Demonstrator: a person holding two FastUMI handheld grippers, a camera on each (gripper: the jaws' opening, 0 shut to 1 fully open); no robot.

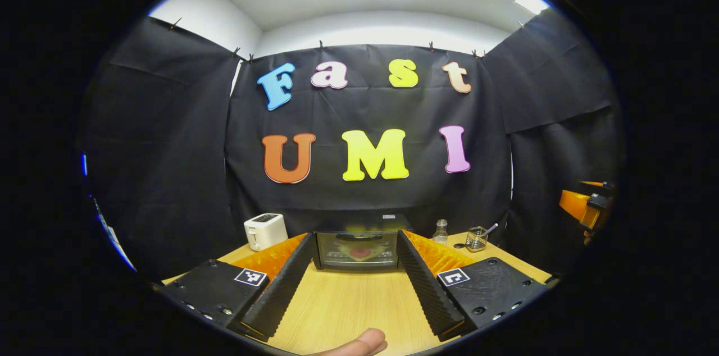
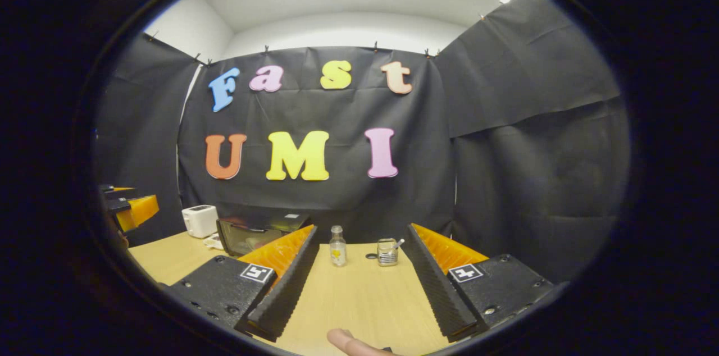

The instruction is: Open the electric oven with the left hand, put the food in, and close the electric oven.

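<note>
At the far edge of the worktop (image 1: pixel 342 311), against the cloth wall, the electric oven (image 1: pixel 358 248) is being framed between the fingers of the left claw (image 1: pixel 355 288). Its glass door is standing closed, a dark handle bar is running across the top of the door, and a pinkish piece of food (image 1: pixel 360 253) is being seen through the glass; whether that food is lying inside or is merely being reflected cannot be told. In the right gripper view the oven (image 2: pixel 255 235) is sitting off to the left, turned at an angle.

The oven is being judged rigid and fairly heavy, unlikely to slide under a gentle pull, while the glass door is being judged hard, smooth and breakable. The handle bar is therefore being taken as the place for a hold, both fingers closing around it rather than on the glass.

The left claw is being held wide apart, gripping nothing, well short of the oven. The right claw (image 2: pixel 359 283) is likewise being held wide and empty, with a small bottle (image 2: pixel 337 246) and a glass jar (image 2: pixel 387 251) standing between its fingers farther off.

A white toaster (image 1: pixel 265 231) is standing to the oven's left.
</note>
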